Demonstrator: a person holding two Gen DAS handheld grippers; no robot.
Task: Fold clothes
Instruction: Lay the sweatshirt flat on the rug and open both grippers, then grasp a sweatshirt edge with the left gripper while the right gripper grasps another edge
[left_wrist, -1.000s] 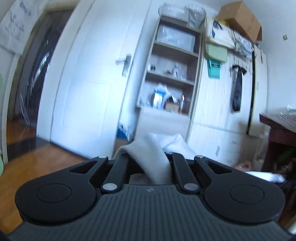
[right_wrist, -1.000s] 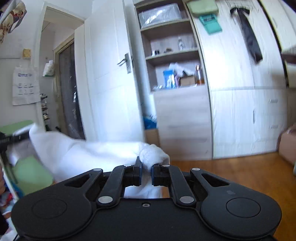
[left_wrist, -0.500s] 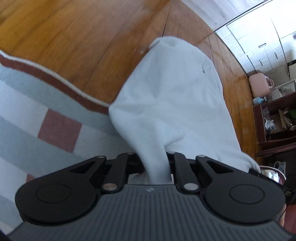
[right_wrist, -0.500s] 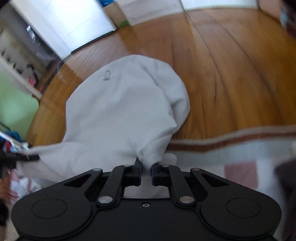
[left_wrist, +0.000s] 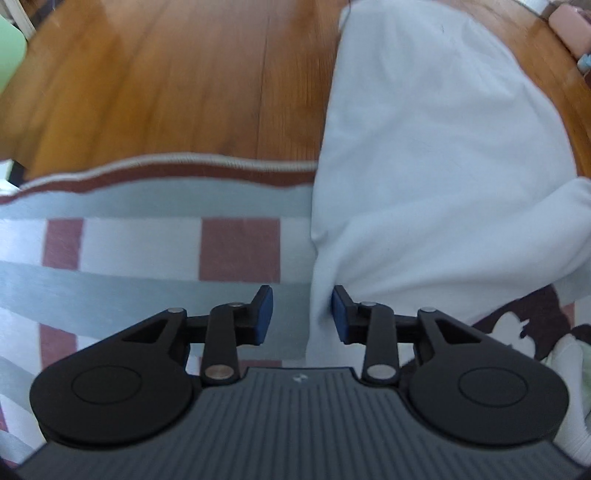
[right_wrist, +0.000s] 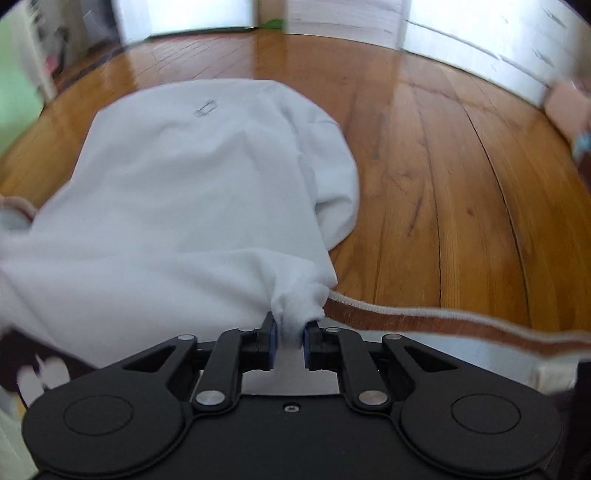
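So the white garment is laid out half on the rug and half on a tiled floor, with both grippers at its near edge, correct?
Not tiled: the floor is wooden boards, plain in the right wrist view. The rest stands: the white garment lies partly on the rug and partly on the floor, with the left gripper and right gripper at its near edge, both opening with cloth between the jaws.

A second ago both views looked across the room at a door and shelves, with the white garment (left_wrist: 436, 177) lifted and bunched in both claws. Now both point down at the wooden floor (left_wrist: 166, 85) and the striped rug (left_wrist: 147, 240), and the garment lies spread over them. The left claw (left_wrist: 302, 316), clamped before, is opening, with its left pad clear of the cloth. The right claw (right_wrist: 290, 341) is opening too, a bunch of cloth between its pads.
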